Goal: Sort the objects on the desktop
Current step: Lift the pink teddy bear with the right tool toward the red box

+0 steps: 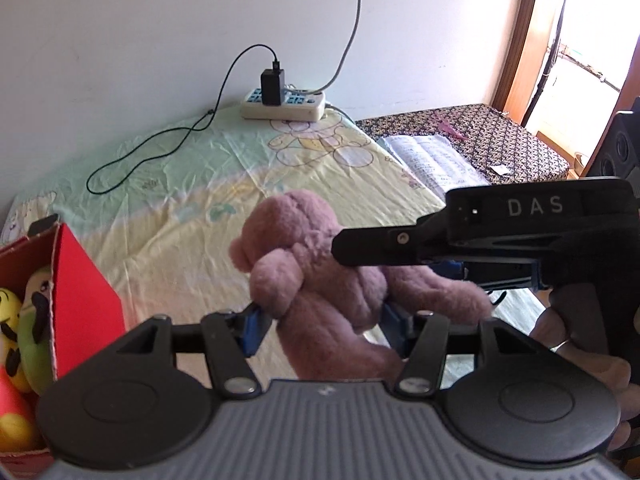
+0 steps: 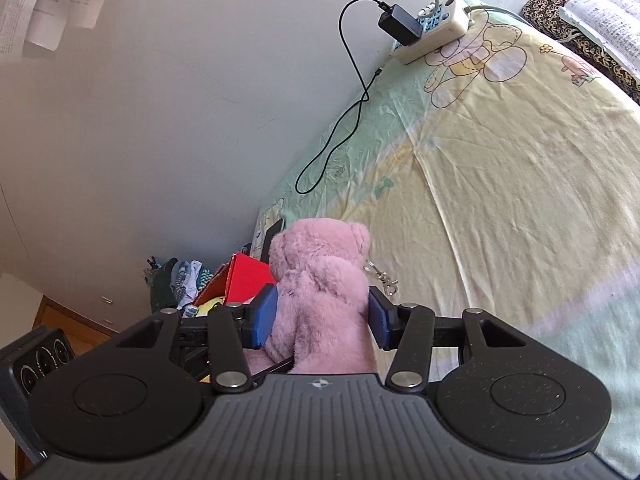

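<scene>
Left-wrist view. We saw the pink bear (image 1: pixel 320 276) held off the sheet (image 1: pixel 192 208), its body pinched between the blue fingers (image 1: pixel 252 328) of the left gripper (image 1: pixel 320 330), which were drawn in narrow on the plush. The bear's head leaned up and to the left, beyond the fingertips; one leg hung below, toward the camera. The right gripper (image 1: pixel 348 246) entered from the right, held by a hand (image 1: pixel 568 340), and its black tip lay across the bear's upper body; from this side we could not tell how its fingers stood.

Right-wrist view. We saw the same bear (image 2: pixel 320 304) between the right gripper's (image 2: pixel 322 316) blue fingers (image 2: pixel 264 316), both pressed into the plush at its sides, so this gripper also held it. The head rose above the fingertips, facing away from the camera, and a metal keyring (image 2: pixel 384 276) hung just beside it at the right.

Surroundings. A red box (image 1: pixel 86 288) with yellow and green toys (image 1: pixel 24 320) inside stood at the left edge of the sheet, near the bear but apart from it. A power strip (image 1: pixel 284 106) with a black charger (image 1: pixel 272 88) lay at the far wall, its cable (image 1: pixel 160 140) looping over the sheet. An open book (image 1: pixel 432 164) lay at the right, well apart.
</scene>
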`<state>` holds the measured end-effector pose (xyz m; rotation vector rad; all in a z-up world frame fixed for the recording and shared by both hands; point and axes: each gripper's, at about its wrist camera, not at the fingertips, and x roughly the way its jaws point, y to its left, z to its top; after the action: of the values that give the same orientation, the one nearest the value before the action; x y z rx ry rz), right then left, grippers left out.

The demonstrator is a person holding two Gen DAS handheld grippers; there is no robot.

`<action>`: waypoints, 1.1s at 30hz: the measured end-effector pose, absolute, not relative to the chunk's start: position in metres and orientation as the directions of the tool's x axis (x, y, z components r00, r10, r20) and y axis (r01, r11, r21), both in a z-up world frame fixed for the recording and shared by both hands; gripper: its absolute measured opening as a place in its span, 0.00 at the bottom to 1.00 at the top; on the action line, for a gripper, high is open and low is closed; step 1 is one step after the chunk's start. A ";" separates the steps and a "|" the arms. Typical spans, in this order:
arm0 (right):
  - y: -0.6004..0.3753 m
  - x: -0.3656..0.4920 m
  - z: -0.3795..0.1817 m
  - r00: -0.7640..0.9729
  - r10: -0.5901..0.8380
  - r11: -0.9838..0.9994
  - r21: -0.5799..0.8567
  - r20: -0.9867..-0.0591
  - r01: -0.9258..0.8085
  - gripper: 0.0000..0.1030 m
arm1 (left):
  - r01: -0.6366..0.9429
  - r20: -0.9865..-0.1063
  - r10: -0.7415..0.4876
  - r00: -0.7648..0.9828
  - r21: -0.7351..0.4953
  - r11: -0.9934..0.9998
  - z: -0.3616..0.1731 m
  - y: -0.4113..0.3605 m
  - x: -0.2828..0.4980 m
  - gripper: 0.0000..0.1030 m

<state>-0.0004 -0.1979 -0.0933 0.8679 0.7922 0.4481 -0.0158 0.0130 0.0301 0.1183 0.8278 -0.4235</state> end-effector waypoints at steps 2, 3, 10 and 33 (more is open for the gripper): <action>-0.196 0.000 -0.102 0.624 0.641 0.587 0.809 -0.446 -0.025 0.49 | 0.412 -0.751 -0.328 0.573 -0.081 0.908 0.020 0.017 -0.014 0.57; -0.195 -0.001 -0.110 0.615 0.642 0.588 0.809 -0.459 -0.010 0.49 | 0.410 -0.763 -0.336 0.553 -0.103 0.907 0.011 0.020 -0.014 0.57; -0.185 -0.013 -0.158 0.538 0.619 0.644 0.762 -0.572 0.069 0.49 | 0.419 -0.844 -0.341 0.414 -0.156 0.895 -0.049 0.022 -0.016 0.58; -0.175 0.003 -0.167 0.458 0.565 0.777 0.629 -0.686 -0.016 0.58 | 0.395 -0.834 -0.443 0.329 -0.304 0.867 -0.078 0.028 0.009 0.76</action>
<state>0.0026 -0.1754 -0.1666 0.6015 1.0448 0.3853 0.0087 0.0276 -0.0776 -0.0491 1.1067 -0.5488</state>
